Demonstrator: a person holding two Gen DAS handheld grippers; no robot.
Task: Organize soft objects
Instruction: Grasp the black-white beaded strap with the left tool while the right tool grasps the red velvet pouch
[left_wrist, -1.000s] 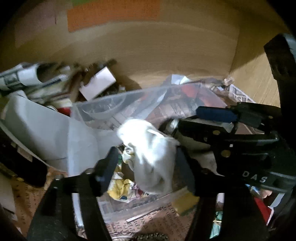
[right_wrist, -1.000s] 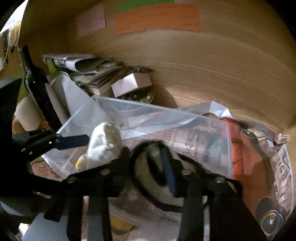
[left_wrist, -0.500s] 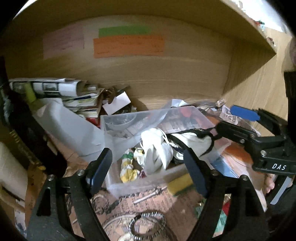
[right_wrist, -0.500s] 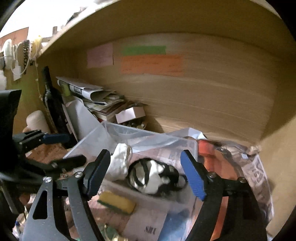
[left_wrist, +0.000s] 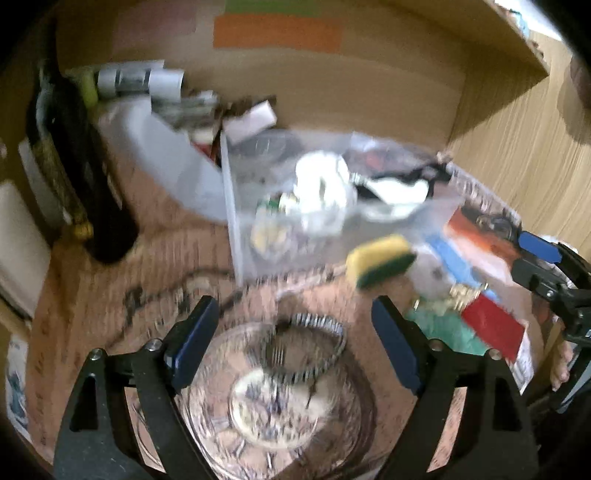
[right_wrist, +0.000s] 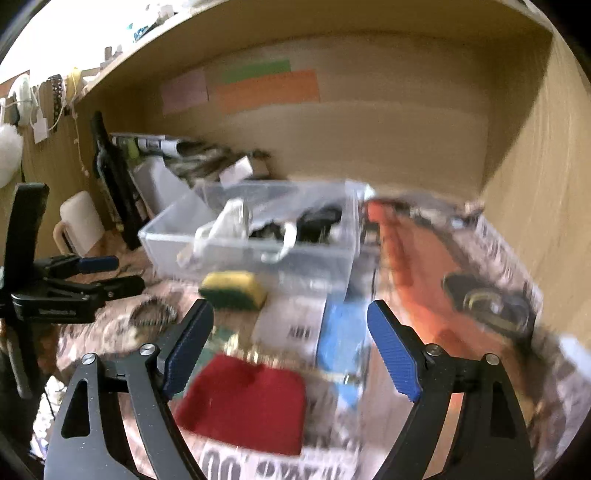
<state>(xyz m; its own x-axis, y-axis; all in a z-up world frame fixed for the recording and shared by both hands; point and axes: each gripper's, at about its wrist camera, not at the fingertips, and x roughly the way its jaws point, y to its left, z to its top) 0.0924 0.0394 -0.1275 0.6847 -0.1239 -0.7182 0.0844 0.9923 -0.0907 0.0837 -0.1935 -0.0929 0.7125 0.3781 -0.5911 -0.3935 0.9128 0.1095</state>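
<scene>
My left gripper (left_wrist: 293, 343) hangs over the near part of the desk (left_wrist: 92, 295) with its blue-padded fingers spread wide apart and nothing between them — under it lie a round glass dish (left_wrist: 277, 406) and a beaded bracelet (left_wrist: 314, 339). My right gripper (right_wrist: 290, 347) is likewise spread wide and holds nothing; it hovers above the newspapers (right_wrist: 498, 295) that cover the right side of the desk, with a red cloth (right_wrist: 247, 402) just below its left finger and a blue patch (right_wrist: 340, 350) between the fingers.

The soft things are gathered in the clear plastic bin (right_wrist: 177, 240) that stands farther back, in the middle of the desk. In it I see a white bundle (left_wrist: 321, 192) toward the left and a black-and-white piece (left_wrist: 399, 184) to its right, both inside the walls; a yellowish patterned scrap (left_wrist: 269, 232) lies low at the bin's near left corner. Motion blur hides what each of these is. A yellow sponge with a green face (right_wrist: 232, 290) lies on the desk just outside the bin's near wall, touching or almost touching it — I cannot tell which.

To the left of the bin stands a dark bottle (left_wrist: 74, 166), upright, with a white mug (right_wrist: 79, 221) near it. Behind the bin, against the wooden back wall, lies a heap of rolled papers (left_wrist: 140, 79). Orange and green notes (right_wrist: 266, 88) are stuck on that wall.
</scene>
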